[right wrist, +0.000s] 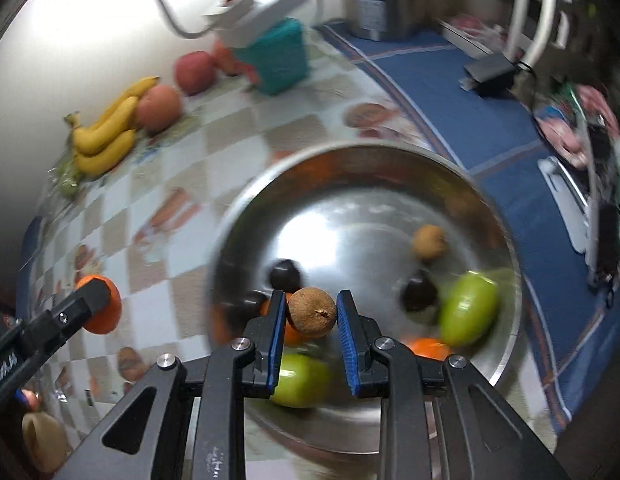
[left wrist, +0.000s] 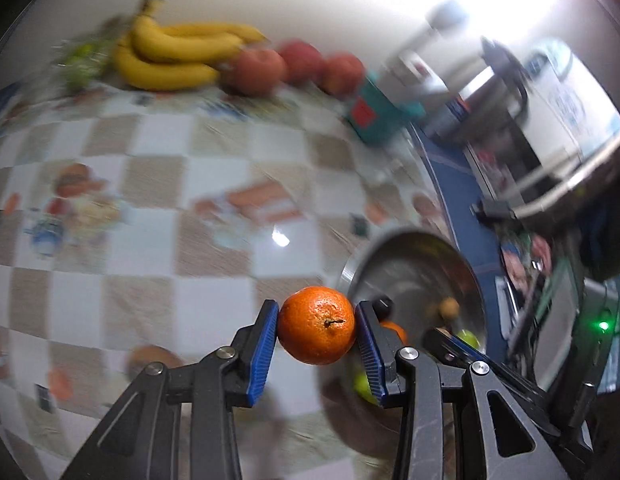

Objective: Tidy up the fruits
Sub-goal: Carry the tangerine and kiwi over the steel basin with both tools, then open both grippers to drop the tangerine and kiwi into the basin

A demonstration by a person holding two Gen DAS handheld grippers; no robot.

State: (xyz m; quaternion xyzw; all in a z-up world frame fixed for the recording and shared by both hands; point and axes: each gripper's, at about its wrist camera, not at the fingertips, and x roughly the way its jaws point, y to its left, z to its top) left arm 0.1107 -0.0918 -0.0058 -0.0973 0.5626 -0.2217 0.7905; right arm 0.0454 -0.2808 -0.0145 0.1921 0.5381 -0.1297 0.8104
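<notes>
My left gripper (left wrist: 316, 326) is shut on an orange tangerine (left wrist: 316, 325), held above the checkered tablecloth just left of the steel bowl (left wrist: 349, 276). The same tangerine (right wrist: 108, 314) and left gripper's fingers (right wrist: 86, 300) show at the left of the right wrist view. Over the steel bowl (right wrist: 238, 200), my right gripper (right wrist: 311, 312) is shut on a small brown round fruit (right wrist: 312, 312). Inside the bowl lie green fruits (right wrist: 467, 314), dark round fruits (right wrist: 418, 294), another brown fruit (right wrist: 429, 241) and orange ones (right wrist: 427, 349).
Bananas (left wrist: 170, 54) and red apples (left wrist: 256, 70) line the far wall, with green grapes (left wrist: 82, 62) at their left. A teal box (right wrist: 280, 56) and a white lamp (right wrist: 246, 10) stand near them. A blue cloth (right wrist: 449, 92) with clutter lies to the right.
</notes>
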